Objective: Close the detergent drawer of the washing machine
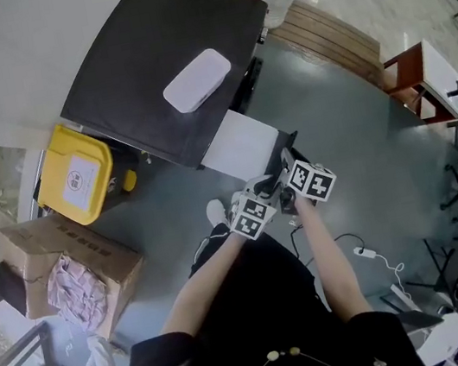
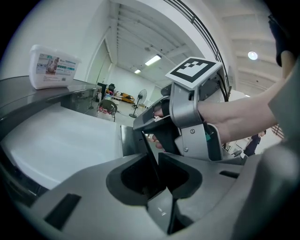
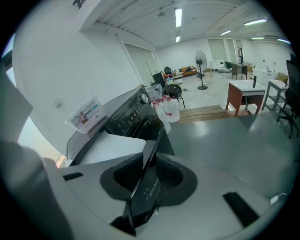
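The washing machine (image 1: 148,69) has a dark top; its white detergent drawer (image 1: 240,145) stands pulled out toward me. Both grippers meet at the drawer's dark front panel. My left gripper (image 1: 265,189) is shut on the thin edge of that panel (image 2: 149,154), beside the white drawer (image 2: 61,145). The right gripper (image 2: 187,122) shows close ahead in the left gripper view. My right gripper (image 1: 289,164) is shut on the same front panel (image 3: 147,187), which runs up between its jaws. The machine's control panel (image 3: 124,115) lies beyond.
A white detergent box (image 1: 197,79) lies on the machine's top. A yellow bin (image 1: 76,172) and a cardboard box (image 1: 66,276) stand at the left. A wooden platform (image 1: 330,33) lies behind the machine, and a power strip (image 1: 366,252) lies on the floor at the right.
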Demonstrator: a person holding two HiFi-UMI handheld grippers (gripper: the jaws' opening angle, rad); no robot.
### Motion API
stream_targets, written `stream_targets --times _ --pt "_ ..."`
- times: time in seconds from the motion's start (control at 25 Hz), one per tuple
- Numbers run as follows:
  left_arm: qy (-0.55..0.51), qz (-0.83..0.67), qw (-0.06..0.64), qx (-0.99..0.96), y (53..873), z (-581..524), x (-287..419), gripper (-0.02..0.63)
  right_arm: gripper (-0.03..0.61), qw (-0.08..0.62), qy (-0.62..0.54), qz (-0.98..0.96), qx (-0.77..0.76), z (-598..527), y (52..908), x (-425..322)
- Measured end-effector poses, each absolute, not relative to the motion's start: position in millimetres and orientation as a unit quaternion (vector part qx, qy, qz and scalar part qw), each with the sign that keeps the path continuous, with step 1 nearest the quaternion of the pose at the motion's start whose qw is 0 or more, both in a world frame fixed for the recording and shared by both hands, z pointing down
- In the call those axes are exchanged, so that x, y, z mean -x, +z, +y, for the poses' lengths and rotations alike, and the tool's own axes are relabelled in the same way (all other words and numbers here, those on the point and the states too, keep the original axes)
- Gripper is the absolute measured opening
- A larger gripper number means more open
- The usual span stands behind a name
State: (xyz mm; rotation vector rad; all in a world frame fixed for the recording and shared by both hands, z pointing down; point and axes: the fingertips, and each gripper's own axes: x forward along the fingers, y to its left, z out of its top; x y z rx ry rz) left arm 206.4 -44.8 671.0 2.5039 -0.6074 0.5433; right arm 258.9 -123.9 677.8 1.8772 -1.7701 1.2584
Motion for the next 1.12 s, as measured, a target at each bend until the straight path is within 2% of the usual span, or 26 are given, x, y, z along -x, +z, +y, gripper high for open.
stream_targets --times 0.44,1.12 --pt "0.179 -0.238 0.276 -0.914 666.8 -52.4 -205.1 0.068 0.078 0.158 0.424 -0.600 -0.660 -128.9 671.7 -258.5" --pt "0.175 -0.230 0.289 -0.913 657.7 -52.2 -197.0 0.064 0.066 0.156 0.425 -0.588 -0.670 -128.0 658.9 -253.5"
